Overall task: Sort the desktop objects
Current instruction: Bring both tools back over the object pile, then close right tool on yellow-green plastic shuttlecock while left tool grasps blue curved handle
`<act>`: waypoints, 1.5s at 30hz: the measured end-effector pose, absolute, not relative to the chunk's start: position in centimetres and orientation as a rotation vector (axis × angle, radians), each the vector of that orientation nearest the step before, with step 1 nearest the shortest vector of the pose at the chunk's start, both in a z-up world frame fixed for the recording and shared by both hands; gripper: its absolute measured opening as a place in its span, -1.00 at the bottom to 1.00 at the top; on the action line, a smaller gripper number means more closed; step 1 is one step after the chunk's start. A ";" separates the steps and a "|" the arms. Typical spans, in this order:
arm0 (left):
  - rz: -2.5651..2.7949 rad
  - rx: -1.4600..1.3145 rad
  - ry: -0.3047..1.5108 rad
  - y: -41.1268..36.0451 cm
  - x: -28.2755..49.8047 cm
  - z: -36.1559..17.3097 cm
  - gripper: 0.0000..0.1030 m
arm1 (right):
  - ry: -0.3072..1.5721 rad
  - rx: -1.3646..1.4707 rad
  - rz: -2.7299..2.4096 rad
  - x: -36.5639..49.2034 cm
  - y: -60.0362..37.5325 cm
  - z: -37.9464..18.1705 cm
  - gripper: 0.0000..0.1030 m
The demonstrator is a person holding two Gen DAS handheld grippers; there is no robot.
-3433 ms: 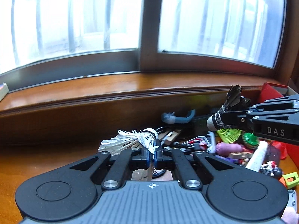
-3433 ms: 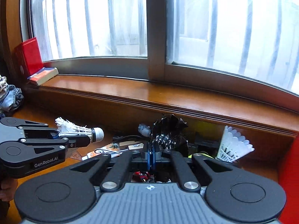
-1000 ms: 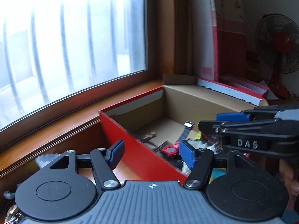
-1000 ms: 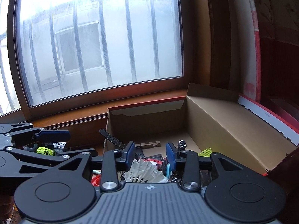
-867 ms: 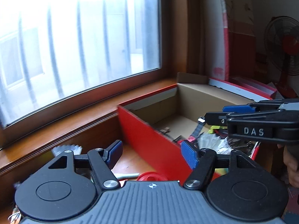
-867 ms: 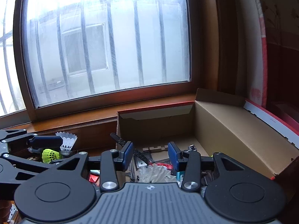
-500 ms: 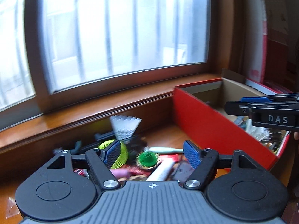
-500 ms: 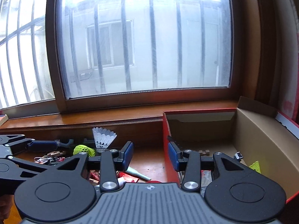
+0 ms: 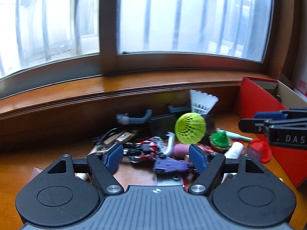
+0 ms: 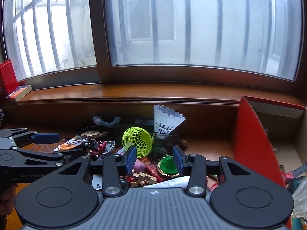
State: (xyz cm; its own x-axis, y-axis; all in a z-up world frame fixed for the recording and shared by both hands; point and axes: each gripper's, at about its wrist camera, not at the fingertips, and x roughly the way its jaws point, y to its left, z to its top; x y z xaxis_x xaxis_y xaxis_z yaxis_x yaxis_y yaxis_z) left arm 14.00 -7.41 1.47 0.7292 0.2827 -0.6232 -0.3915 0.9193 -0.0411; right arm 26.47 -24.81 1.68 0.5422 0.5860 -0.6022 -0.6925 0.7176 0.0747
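Barred windows and a brown wooden sill [image 9: 134, 88] back the wooden worktop [image 9: 15, 168] I am working over. On my left gripper [image 9: 156, 156] the jaws stand wide apart with nothing held; they have just been opening a little further, and between them I look down on a purple toy car [image 9: 170, 165] and a red-and-black toy [image 9: 145, 149]. My right gripper [image 10: 155, 159] has its jaws partly open and empty too, with a green round toy [image 10: 167, 164] and small wooden blocks [image 10: 143, 176] showing in the gap below. Past both sets of blue pads lies the clutter to be sorted: a yellow-green mesh shuttlecock [image 9: 190, 128] on its side, and a white feather shuttlecock [image 9: 202, 103] standing upright behind it, near the sill. A grey-blue curved handle [image 9: 138, 117] lies further left. To the right of the heap stands the red cardboard box [image 10: 253, 143], open at the top, with a red cone [image 9: 260, 149] just beside its wall. Far left on the sill rests a book [image 10: 19, 92].
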 end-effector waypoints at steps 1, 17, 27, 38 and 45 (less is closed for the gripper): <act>0.382 -0.179 0.657 -6.9 14.1 1.3 0.46 | 0.655 -0.187 0.773 26.7 -24.0 1.3 -0.14; 0.432 -0.225 0.702 -2.1 18.5 -1.6 0.46 | 0.727 -0.270 0.784 31.6 -16.7 -4.1 -0.25; 0.452 -0.224 0.700 -1.4 22.0 -2.9 0.51 | 0.701 -0.293 0.781 32.0 -16.6 -4.7 -0.78; 0.478 -0.289 0.689 -0.6 25.4 -4.0 0.55 | 0.692 -0.338 0.812 31.8 -15.3 -5.4 -0.71; 0.521 -0.408 0.686 0.3 25.4 -5.0 0.53 | 0.670 -0.344 0.817 31.7 -15.0 -5.6 -0.58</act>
State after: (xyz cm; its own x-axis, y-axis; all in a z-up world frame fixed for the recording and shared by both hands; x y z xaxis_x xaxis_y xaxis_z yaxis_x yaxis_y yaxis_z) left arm 25.42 0.32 -5.01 0.6562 0.3157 -0.6854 -0.5750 0.7973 -0.1833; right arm 31.66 -15.05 -5.57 0.4970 0.5552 -0.6669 -0.7628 0.6459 -0.0307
